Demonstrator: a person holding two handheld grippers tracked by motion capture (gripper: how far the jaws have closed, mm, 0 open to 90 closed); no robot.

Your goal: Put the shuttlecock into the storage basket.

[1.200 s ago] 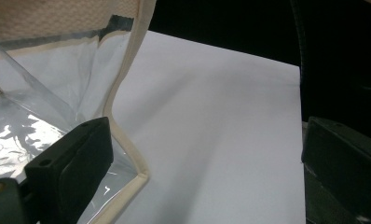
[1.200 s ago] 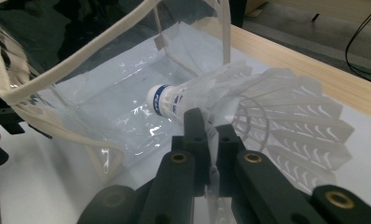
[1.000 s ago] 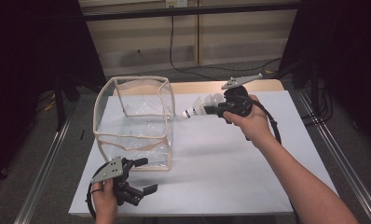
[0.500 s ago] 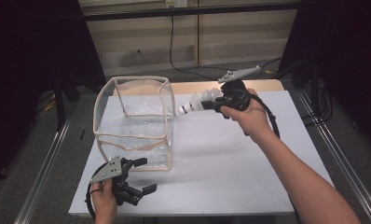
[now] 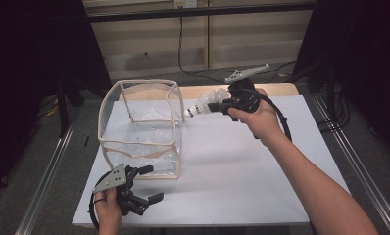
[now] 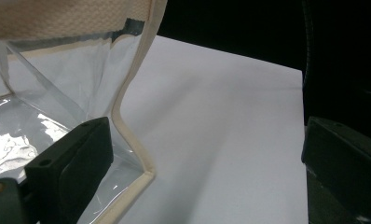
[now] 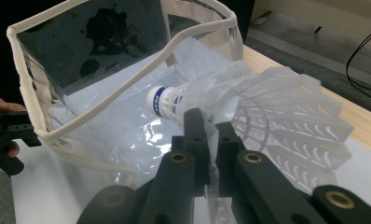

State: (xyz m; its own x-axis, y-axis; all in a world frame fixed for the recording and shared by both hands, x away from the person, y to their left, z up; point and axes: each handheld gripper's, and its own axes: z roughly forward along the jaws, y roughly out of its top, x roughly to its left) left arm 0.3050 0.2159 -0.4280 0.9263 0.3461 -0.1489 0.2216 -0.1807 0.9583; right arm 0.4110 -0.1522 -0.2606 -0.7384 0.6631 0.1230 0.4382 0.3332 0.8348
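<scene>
Since a second ago, the right tongs (image 5: 221, 104) have carried the shuttlecock (image 5: 205, 103) a little to the left, closer to the clear bag, while the left tongs have kept their place.

The white worktop (image 5: 242, 166) carries the clear bag (image 5: 141, 129), which stands open at the top, with a cream fabric band along its rim and edges. The bag is on the left part of the worktop, and its plastic walls are shiny and a bit wrinkled.

The right tongs are held above the worktop, just beside the upper right corner of the bag. Their jaws are together and clamped on the white feather skirt of the shuttlecock. The shuttlecock lies almost level in the air; its round cork head with a blue stripe points toward the bag opening, near the rim but not inside it.

The left tongs (image 5: 146, 183) rest low near the front edge of the worktop, just beside the front right corner of the bag (image 6: 127, 116). Their jaws stand wide apart and hold nothing.
</scene>
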